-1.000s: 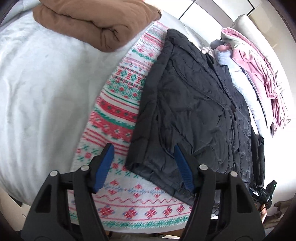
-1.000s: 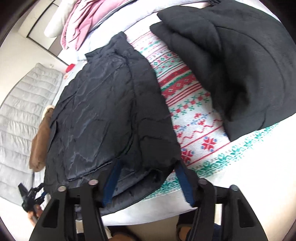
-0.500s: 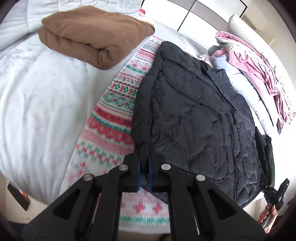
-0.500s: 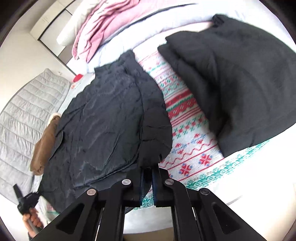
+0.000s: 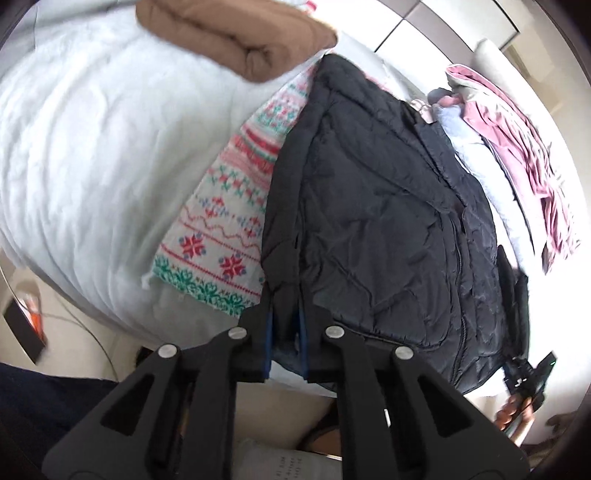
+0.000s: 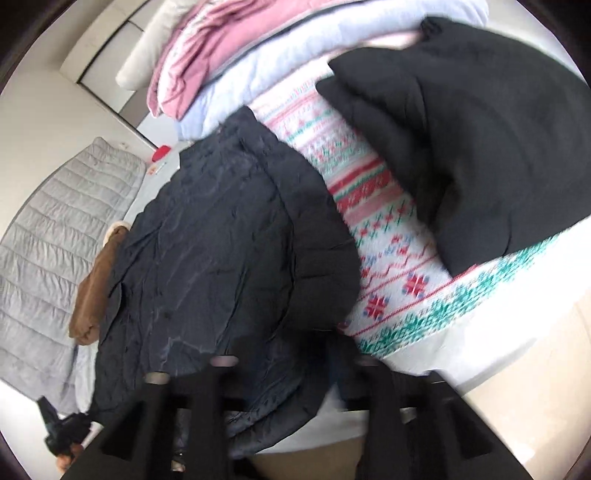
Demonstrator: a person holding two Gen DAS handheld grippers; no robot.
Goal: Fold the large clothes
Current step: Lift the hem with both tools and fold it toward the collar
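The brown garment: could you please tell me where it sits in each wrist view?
Left wrist: brown garment folded at top centre, on the white bedding.
Right wrist: brown garment at left edge, partly hidden behind the jacket.
Shared landmark: the patterned blanket beside the jacket.

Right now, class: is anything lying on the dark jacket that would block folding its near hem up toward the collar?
Nothing visible does. The jacket lies flat on the patterned blanket, its top bare. The brown bundle and the black garment lie off to its sides. The left gripper is shut on the hem corner.
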